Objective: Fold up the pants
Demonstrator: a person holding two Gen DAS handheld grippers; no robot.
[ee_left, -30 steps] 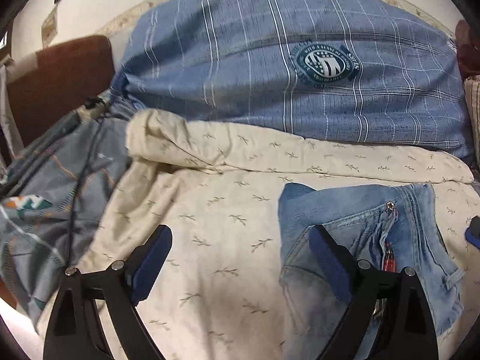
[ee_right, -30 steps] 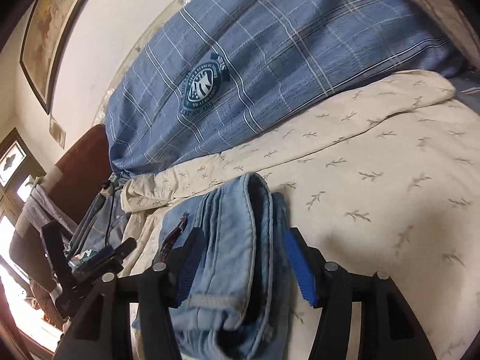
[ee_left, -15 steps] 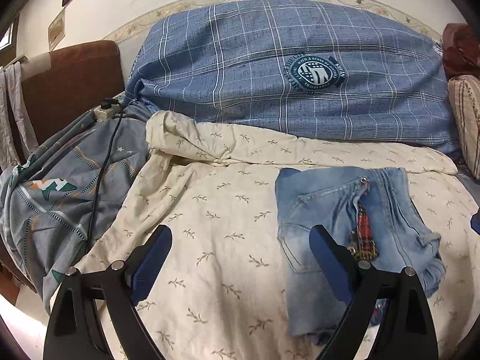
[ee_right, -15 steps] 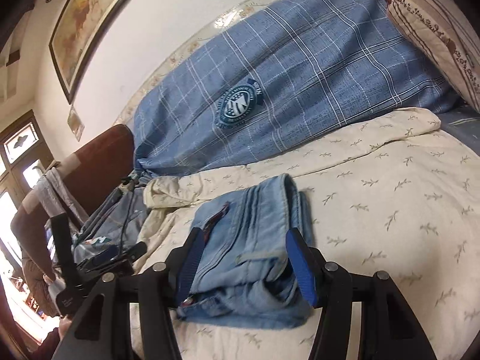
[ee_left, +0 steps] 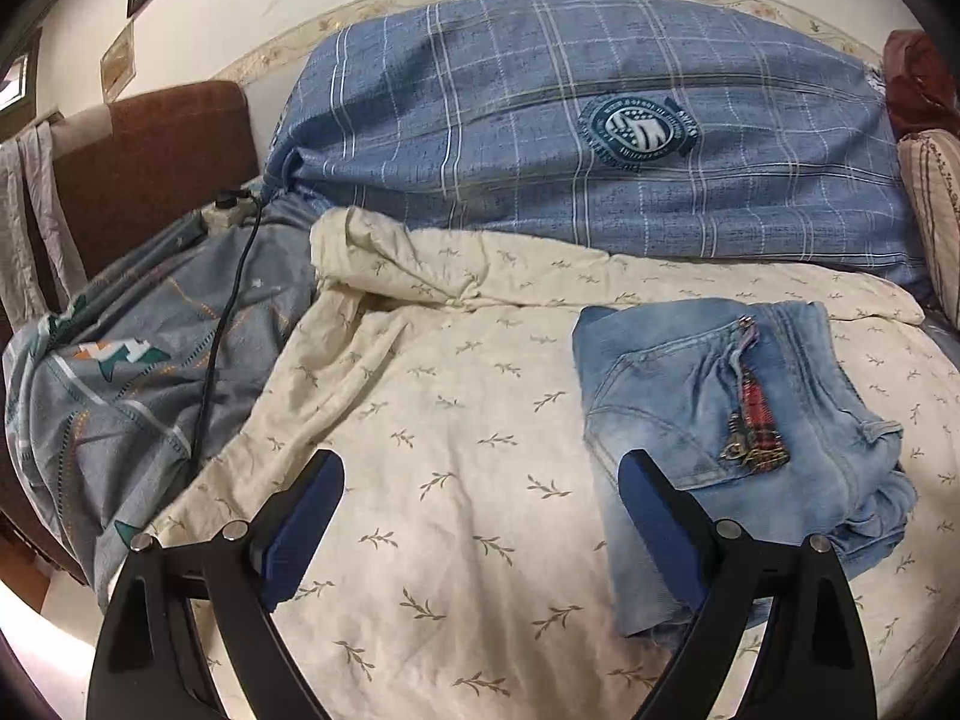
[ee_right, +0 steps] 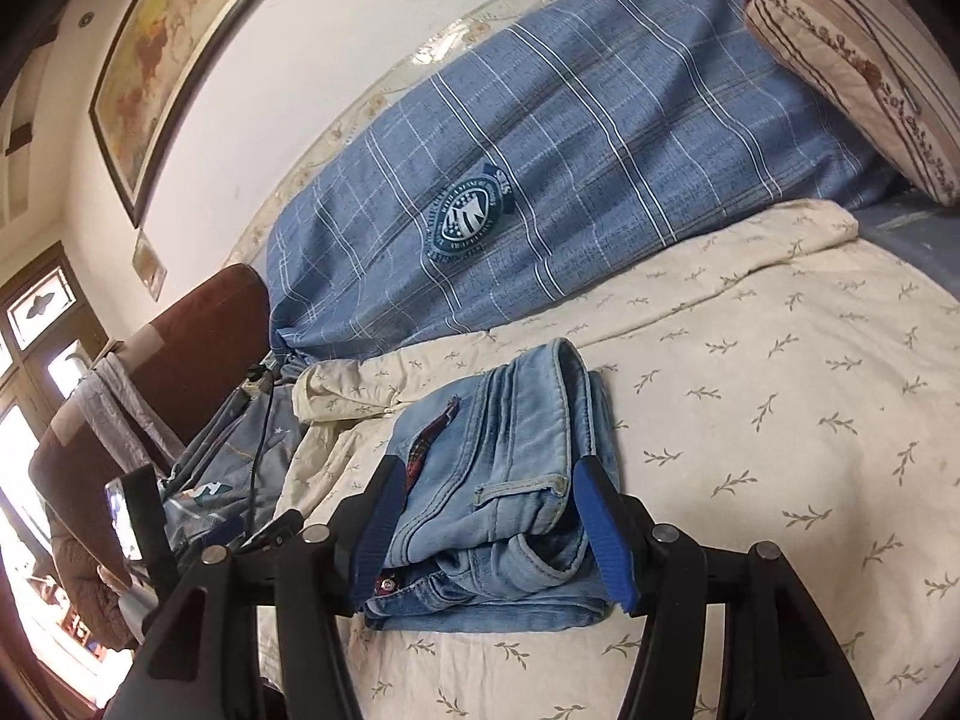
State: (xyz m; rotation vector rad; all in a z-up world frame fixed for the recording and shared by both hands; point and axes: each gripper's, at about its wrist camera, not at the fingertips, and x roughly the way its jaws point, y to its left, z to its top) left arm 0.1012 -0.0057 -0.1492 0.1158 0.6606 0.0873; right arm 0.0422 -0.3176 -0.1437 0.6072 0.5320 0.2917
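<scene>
Pants (ee_left: 738, 420) are light-wash jeans, already folded down into a thick, compact bundle on the cream leaf-print sheet (ee_left: 456, 480), right-of-middle on the bed, just in front of the big blue plaid cushion (ee_left: 570, 120). A red plaid lining peeks out at the fly.

My read: the folding looks basically done, so the step now is just tidying. I'd square the loose waistband end nearest the right tongs, press the stack flat so the layers don't spring open, and pull away straight rather than dragging denim along.

Left gripper (ee_left: 480, 534) is spread wide with nothing in it, hanging over bare sheet; its one finger overlaps the bundle's edge in view, but it isn't pinching anything. Right gripper (ee_right: 492, 528) sits half-spread, straddling the bundle's near end. Can't tell whether its blue pads (ee_right: 606, 534) actually press the denim.
</scene>
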